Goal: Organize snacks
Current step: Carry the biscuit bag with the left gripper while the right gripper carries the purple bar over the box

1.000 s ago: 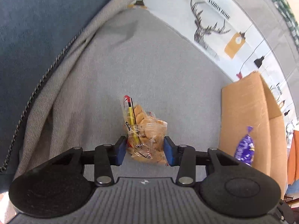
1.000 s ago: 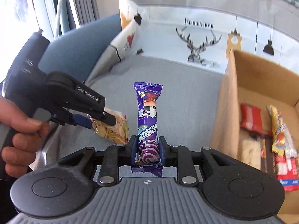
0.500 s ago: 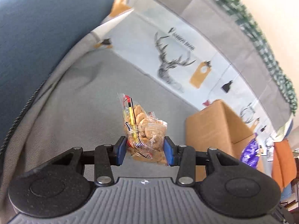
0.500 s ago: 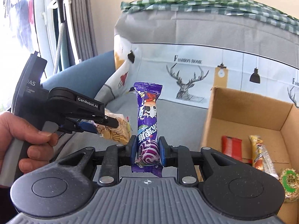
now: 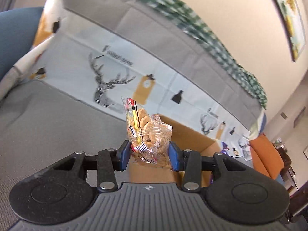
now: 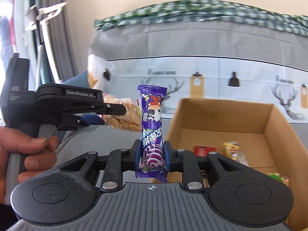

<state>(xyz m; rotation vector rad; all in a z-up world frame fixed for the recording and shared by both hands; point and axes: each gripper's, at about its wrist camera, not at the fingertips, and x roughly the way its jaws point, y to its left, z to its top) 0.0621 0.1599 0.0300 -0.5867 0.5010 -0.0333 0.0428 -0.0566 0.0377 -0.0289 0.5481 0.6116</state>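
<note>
My left gripper (image 5: 149, 155) is shut on a clear bag of small round biscuits (image 5: 147, 132), held up in the air in front of the cardboard box (image 5: 190, 134). In the right wrist view that same left gripper (image 6: 115, 113) shows at the left with the biscuit bag (image 6: 125, 121) in its jaws, a hand on its handle. My right gripper (image 6: 152, 154) is shut on an upright purple snack packet (image 6: 152, 123), just left of the open cardboard box (image 6: 269, 119), which holds several snack packets (image 6: 233, 150).
The box sits on a grey sofa seat (image 5: 48, 119). Behind it hangs a sofa cover with a deer print (image 6: 211, 77) and a green checked cloth (image 6: 192, 9) along the top. An orange cushion (image 5: 263, 156) lies at the far right; a blue armrest (image 5: 13, 34) at the left.
Both grippers have risen and tilted up with their snacks, moving toward the box. The views now show the sofa back and wall instead of mostly the seat.
</note>
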